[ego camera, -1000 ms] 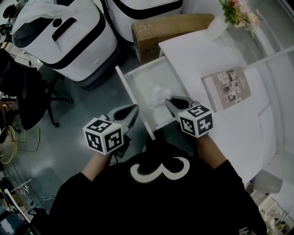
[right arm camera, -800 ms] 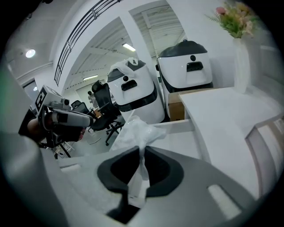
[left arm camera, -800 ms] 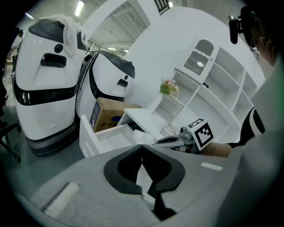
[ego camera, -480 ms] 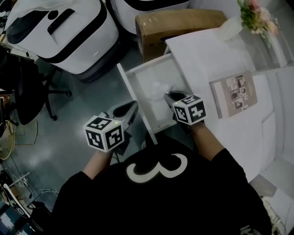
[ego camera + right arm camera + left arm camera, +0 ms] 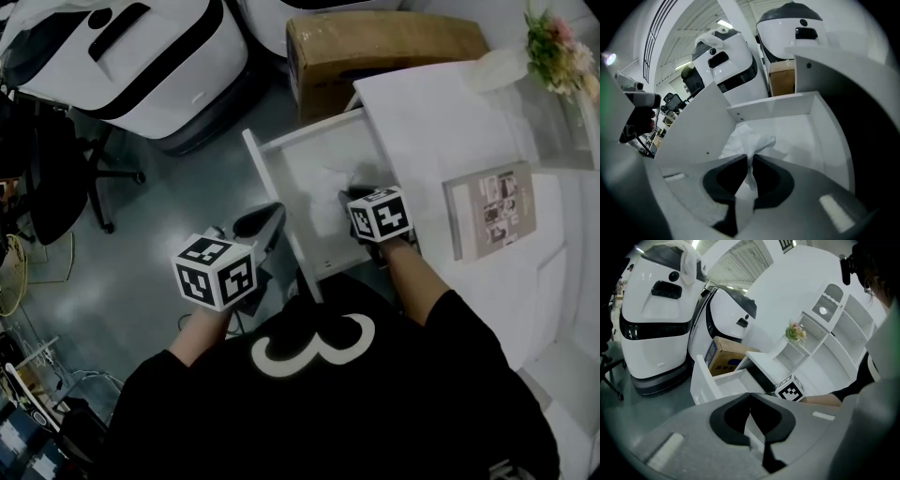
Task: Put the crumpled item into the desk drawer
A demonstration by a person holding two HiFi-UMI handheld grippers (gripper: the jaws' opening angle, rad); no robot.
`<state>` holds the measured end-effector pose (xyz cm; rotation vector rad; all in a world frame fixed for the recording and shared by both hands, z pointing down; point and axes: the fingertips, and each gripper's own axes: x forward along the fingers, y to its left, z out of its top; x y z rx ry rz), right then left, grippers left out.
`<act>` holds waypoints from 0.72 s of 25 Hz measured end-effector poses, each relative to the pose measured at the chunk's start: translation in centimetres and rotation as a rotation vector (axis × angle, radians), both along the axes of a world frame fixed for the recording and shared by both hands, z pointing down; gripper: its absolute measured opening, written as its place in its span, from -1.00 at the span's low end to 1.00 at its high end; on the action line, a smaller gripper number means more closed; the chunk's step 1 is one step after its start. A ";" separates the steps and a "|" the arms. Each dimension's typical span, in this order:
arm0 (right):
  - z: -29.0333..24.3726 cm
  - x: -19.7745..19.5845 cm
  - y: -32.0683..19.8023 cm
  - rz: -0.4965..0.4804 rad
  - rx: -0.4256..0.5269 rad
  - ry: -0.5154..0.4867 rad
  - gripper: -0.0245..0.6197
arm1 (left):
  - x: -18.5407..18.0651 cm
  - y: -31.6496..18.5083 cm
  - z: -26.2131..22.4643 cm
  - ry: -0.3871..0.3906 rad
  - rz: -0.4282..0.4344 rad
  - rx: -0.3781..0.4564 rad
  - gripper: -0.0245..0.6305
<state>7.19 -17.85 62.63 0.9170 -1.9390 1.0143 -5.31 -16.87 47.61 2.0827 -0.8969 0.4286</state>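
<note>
Crumpled paper [image 5: 743, 140] (white) in open drawer [image 5: 778, 107]

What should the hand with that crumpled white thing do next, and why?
Probably open the right gripper and let go. Its jaws are pinched on the crumpled paper, which hangs low inside the open drawer, between its walls, so a release should drop it in.
</note>
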 end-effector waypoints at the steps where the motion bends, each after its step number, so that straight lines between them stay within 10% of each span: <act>1: 0.7 0.0 0.0 -0.001 -0.012 0.007 -0.80 | 0.1 -0.1 0.2 0.000 0.001 -0.004 -0.89; 18: 7.4 0.0 -0.3 0.001 -0.105 0.034 -0.78 | 0.3 -0.8 2.6 0.009 0.018 -0.049 -0.90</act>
